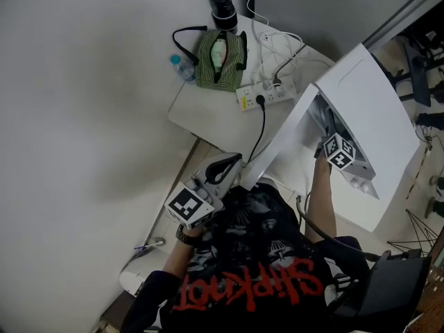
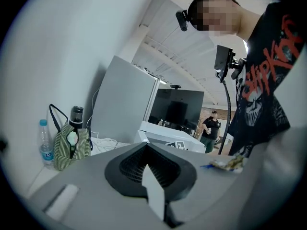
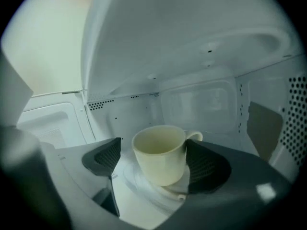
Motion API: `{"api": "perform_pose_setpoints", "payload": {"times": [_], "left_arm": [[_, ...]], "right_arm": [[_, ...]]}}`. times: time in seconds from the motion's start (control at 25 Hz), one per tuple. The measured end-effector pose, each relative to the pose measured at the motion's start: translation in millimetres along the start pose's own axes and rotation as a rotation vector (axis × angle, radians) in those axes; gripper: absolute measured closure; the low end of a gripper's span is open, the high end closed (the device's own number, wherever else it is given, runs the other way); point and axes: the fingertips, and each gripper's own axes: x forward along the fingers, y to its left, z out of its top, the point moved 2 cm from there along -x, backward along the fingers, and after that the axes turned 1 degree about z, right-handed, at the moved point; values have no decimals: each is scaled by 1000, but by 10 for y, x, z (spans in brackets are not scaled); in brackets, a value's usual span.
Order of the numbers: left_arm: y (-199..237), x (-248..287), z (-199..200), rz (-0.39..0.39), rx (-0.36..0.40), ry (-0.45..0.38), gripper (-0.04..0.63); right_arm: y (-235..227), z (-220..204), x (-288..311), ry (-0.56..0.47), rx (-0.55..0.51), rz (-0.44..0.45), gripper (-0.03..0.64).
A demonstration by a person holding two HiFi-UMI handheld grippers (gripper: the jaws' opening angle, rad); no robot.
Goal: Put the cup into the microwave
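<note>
A cream cup [image 3: 159, 152] stands on the glass turntable [image 3: 139, 188] inside the white microwave [image 1: 378, 96], handle to the right. My right gripper [image 3: 153, 150] straddles it, open: the right pad [image 3: 206, 166] is against the cup's side and a strip of white shows between the cup and the left pad [image 3: 103, 158]. In the head view the right gripper [image 1: 327, 146] reaches into the cavity past the open door [image 1: 277, 144], and the cup is hidden. My left gripper [image 1: 232, 164] hangs by the person's chest, shut and empty [image 2: 151, 171].
On the white table [image 1: 208, 113] behind the microwave sit a striped bag [image 1: 218, 57], a black flask [image 1: 223, 9], a water bottle [image 1: 182, 66] and a power strip [image 1: 267, 94] with cables. A wall runs along the left. Another person [image 2: 209, 128] stands far off.
</note>
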Motion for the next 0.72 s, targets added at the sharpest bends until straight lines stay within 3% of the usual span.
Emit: {"api": "perform_pose_setpoints", "payload": {"times": [0.12,0.24,0.36,0.56,0.72], "left_arm": [[-46,-63,-21,-34,8,-21,595],[-124,-84,-45,-84,14,-36,595],[-254,-118,-43,-145,10,-43,595],[-438,-113,-100,-259,20,-42,595],[-677,-59,-228,-353,106,-11,595]], "right_arm": [[130,-108,-225,30,-11,17,212],[335,-189,-552,49,-20,70,261],[637,-161,-1000,49,-51,131,413],[1266,282,-1760,-54,-106,242,606],[1630,662,-2451,-157,-189,306,617]]}}
